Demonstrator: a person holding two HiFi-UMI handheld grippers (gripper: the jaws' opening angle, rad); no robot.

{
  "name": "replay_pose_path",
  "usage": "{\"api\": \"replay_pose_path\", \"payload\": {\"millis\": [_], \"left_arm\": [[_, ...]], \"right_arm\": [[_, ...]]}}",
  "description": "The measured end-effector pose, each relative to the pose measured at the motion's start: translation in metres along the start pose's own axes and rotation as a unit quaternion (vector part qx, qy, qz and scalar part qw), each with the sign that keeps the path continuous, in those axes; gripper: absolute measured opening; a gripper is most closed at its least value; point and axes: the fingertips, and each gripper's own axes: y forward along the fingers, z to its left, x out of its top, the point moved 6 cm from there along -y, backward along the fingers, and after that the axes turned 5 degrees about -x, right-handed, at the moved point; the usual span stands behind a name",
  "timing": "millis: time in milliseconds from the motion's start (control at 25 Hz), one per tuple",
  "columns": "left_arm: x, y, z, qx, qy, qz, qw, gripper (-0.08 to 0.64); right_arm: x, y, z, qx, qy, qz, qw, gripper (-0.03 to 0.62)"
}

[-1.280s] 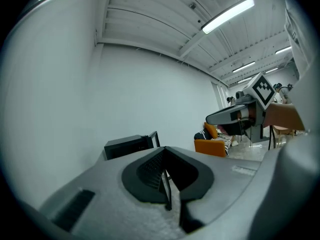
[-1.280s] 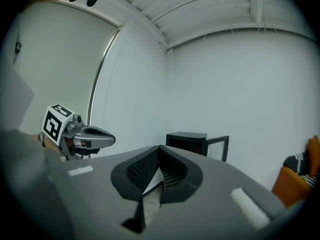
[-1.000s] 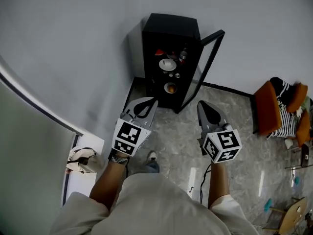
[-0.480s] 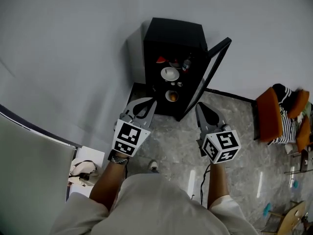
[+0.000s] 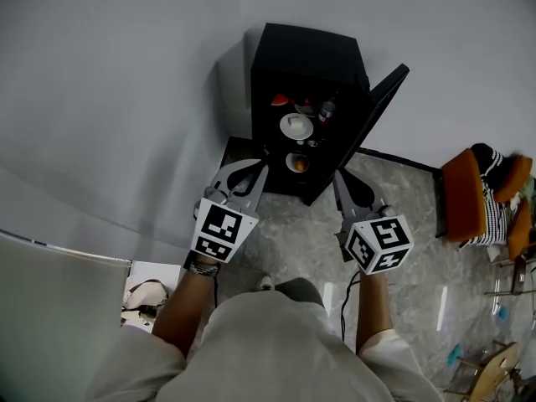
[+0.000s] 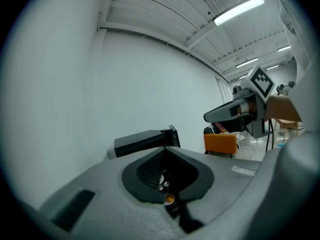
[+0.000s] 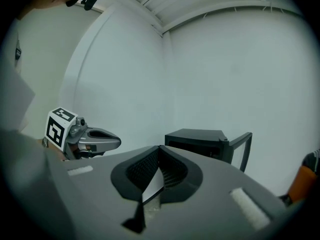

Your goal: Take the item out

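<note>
A black cabinet [image 5: 308, 53] stands against the white wall with its glass door [image 5: 378, 114] swung open to the right. On its shelves I see a red item [image 5: 280, 100], a dark bottle [image 5: 327, 109], a white dish [image 5: 296, 126] and, lower down, an orange thing in a bowl [image 5: 296, 163]. My left gripper [image 5: 259, 171] and right gripper [image 5: 337, 179] are held side by side just short of the cabinet front, both shut and empty. In the left gripper view the cabinet [image 6: 142, 141] lies straight ahead; the right gripper view shows the cabinet [image 7: 197, 139] ahead to the right.
An orange chair [image 5: 459, 193] with striped cloth on it stands on the grey stone floor [image 5: 419, 249] at the right. A wooden chair [image 5: 494, 367] is at the lower right. A bag [image 5: 144, 298] lies by a white wall edge at the lower left.
Both grippers have moved forward together towards the cabinet, which now sits closer and larger in the head view. Both stay shut and empty.
</note>
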Motion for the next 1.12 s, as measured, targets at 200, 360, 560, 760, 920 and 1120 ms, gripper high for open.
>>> {"api": "replay_pose_path", "payload": {"millis": [200,360,560,760,920,1120], "left_arm": [[-0.007,0.005,0.010,0.004,-0.018,0.000,0.9998,0.006],[-0.014,0.013,0.022,0.008,-0.019,0.010,0.9997,0.006],[-0.025,0.032,0.038,0.018,-0.024,0.021,0.9993,0.006],[-0.031,0.062,0.054,0.025,-0.028,0.027,0.9989,0.006],[-0.039,0.091,0.068,0.031,-0.020,0.042,0.9984,0.006],[-0.044,0.130,0.091,0.034,-0.030,0.048,0.9978,0.006]], "right_arm": [[-0.003,0.015,-0.004,0.002,0.004,0.011,1.000,0.008],[-0.006,0.033,-0.011,0.004,0.011,0.017,1.000,0.008],[-0.014,0.063,-0.023,0.015,0.016,0.025,0.999,0.008],[-0.023,0.099,-0.044,0.031,0.024,0.034,0.999,0.008],[-0.031,0.134,-0.062,0.040,0.037,0.045,0.997,0.008],[-0.034,0.178,-0.088,0.048,0.054,0.051,0.996,0.008]]}}
